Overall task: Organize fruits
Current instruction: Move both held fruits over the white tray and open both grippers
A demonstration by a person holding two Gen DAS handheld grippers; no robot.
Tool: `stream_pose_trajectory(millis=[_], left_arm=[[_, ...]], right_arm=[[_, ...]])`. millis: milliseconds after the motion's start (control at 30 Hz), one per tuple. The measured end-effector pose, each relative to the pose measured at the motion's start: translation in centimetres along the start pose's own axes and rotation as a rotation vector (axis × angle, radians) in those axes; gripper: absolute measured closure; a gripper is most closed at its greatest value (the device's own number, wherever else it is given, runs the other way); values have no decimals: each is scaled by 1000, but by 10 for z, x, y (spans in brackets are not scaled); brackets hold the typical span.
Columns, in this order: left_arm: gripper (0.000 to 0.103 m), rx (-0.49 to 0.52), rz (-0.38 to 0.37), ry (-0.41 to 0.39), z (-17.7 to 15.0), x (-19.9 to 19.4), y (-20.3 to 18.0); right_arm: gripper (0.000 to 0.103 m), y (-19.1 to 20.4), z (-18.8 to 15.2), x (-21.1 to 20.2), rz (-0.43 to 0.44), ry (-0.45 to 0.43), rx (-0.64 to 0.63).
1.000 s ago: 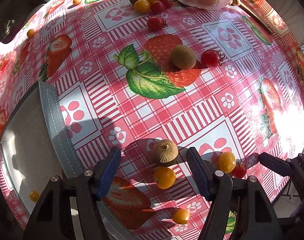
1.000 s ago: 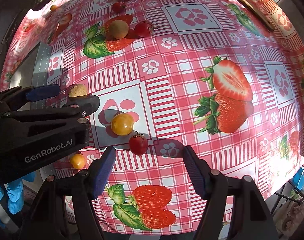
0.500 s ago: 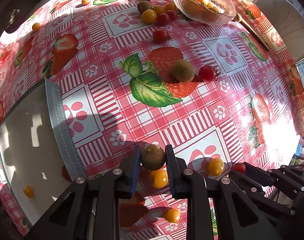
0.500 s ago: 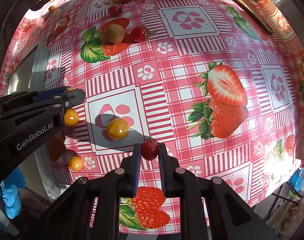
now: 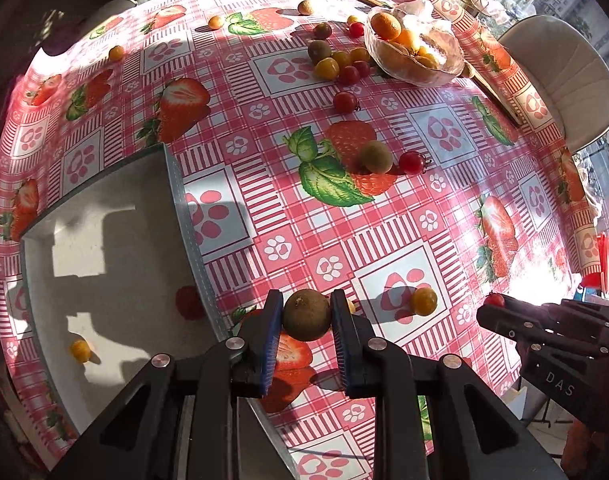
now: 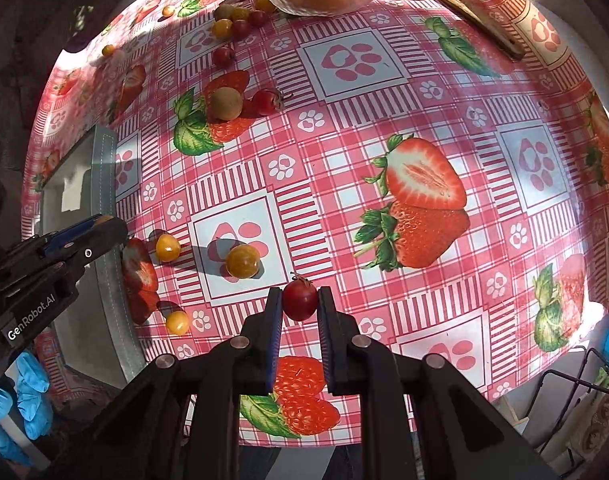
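Note:
My left gripper (image 5: 306,316) is shut on a brown round longan-like fruit (image 5: 306,315) and holds it above the table, beside the right rim of a grey tray (image 5: 184,216). One yellow tomato (image 5: 80,351) lies in the tray. My right gripper (image 6: 300,304) is shut on a red cherry tomato (image 6: 300,303), lifted over the tablecloth; it also shows in the left wrist view (image 5: 495,300). A yellow tomato (image 6: 242,261) lies on the cloth just left of it, with two smaller yellow ones (image 6: 168,247) (image 6: 177,322) near the tray.
A glass bowl (image 5: 414,50) of orange fruit stands at the far side, with a cluster of tomatoes (image 5: 340,66) beside it. A brown fruit (image 5: 376,157) and red tomato (image 5: 411,163) lie mid-table. A white chair (image 5: 564,80) stands at the right.
Both grippers closed from open, the left on the brown fruit and the right on the red tomato. Both have since lifted their fruit off the cloth.

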State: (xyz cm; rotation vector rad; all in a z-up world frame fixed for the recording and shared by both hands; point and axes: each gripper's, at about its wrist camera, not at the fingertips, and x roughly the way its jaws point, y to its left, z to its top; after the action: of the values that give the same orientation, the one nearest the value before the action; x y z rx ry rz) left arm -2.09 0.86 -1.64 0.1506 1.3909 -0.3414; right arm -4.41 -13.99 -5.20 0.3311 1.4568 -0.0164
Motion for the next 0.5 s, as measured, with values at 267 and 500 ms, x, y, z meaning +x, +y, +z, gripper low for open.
stream_pose_trajectory(millis=[267,500], left_arm=[[77,-49,7,-26,-15,-13,23],[77,-106,22,-42,-26,-21,49]], right_arm=[[84,4,-2,-9,-4,-7,-45],[84,39,7,-11,5,-16,-114]])
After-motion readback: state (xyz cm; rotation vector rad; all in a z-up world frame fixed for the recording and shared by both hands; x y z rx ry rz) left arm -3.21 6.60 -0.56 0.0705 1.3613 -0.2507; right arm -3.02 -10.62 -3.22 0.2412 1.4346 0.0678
